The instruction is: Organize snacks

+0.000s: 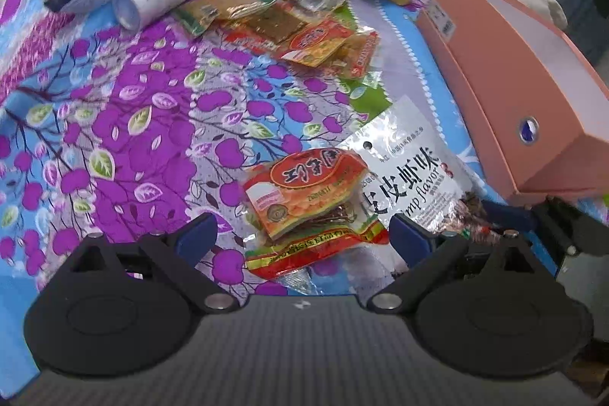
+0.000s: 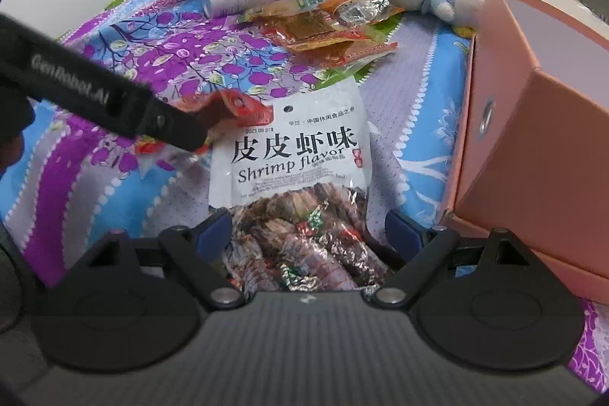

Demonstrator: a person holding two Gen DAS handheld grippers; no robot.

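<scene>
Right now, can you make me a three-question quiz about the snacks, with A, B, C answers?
1. Where does the shrimp flavor bag lie?
A. inside the box
B. on the flowery blanket, beside the pink box
C. on the plush toy

2. What colour is the box?
A. pink
B. green
C. black

3. How is the right gripper?
A. shut on the tube
B. out of view
C. open around the bag's lower end

Answers: B, the bag rests flat on the blanket, left of the box. A, its walls are salmon pink. C, both blue pads stand apart with the bag between.
</scene>
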